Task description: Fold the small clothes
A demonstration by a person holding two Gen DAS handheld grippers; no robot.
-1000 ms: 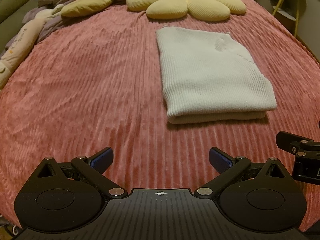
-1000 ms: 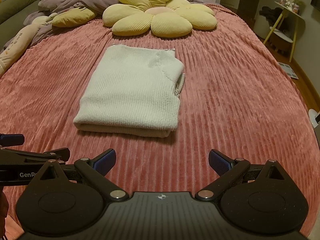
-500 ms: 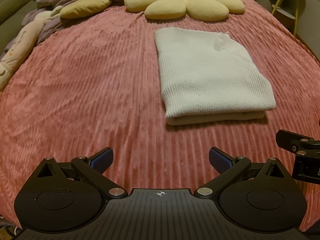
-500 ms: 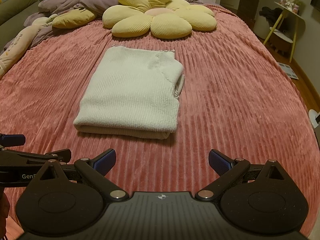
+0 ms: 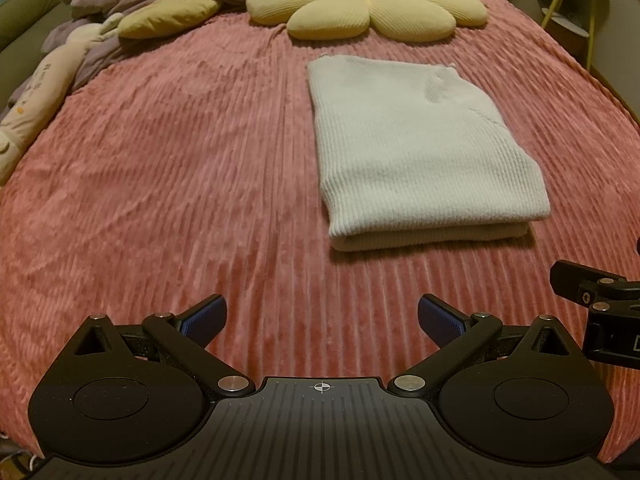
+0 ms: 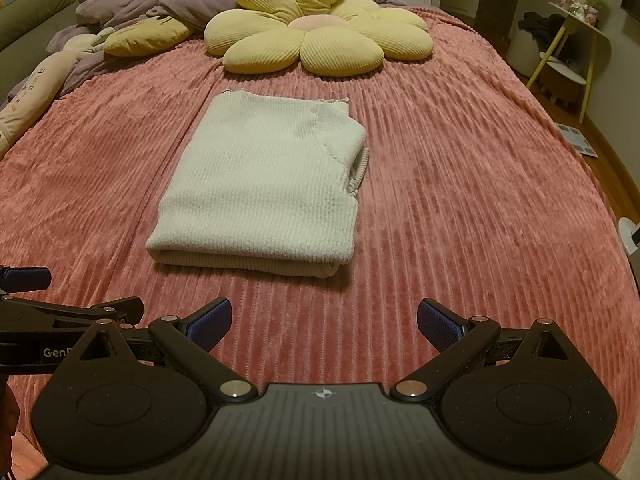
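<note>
Right wrist view shows our right gripper (image 6: 324, 320) and left gripper (image 5: 322, 318) both spread wide and empty, near the bed's edge. The folded white sweater (image 6: 260, 188) lies ahead on the pink bedspread (image 6: 460, 200). If we snag its loose right cuff, the 2 layers may unfold.

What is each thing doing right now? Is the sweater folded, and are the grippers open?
White sweater: folded, lying flat on the bedspread.
Left gripper: open, empty.
Right gripper: open, empty.
Pink bedspread: spread out.
Flower pillow: resting beyond the sweater.
</note>
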